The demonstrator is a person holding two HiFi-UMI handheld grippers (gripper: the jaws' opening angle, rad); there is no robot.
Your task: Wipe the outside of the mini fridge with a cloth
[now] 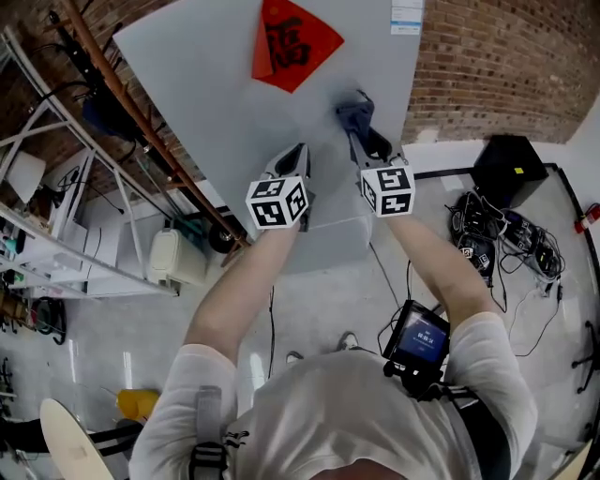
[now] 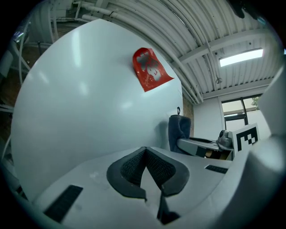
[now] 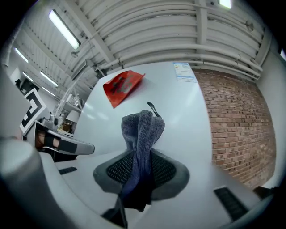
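The mini fridge [image 1: 225, 84] shows a pale grey face with a red diamond sticker [image 1: 294, 39]. My right gripper [image 1: 356, 120] is shut on a grey-blue cloth [image 3: 142, 134] whose top end presses against the fridge face [image 3: 178, 116], below the sticker [image 3: 122, 86]. My left gripper [image 1: 298, 155] is shut with nothing in it, its tip close to the fridge face [image 2: 85, 103]. In the left gripper view the cloth [image 2: 178, 132] stands upright to the right, below and right of the sticker [image 2: 150, 68].
A brick wall [image 1: 497, 66] lies right of the fridge, with a black box [image 1: 509, 169] and tangled cables [image 1: 497, 239] on the floor. A metal rack [image 1: 56, 234] and a white container [image 1: 175, 257] stand at left. A white label [image 1: 407, 16] sits at the fridge's corner.
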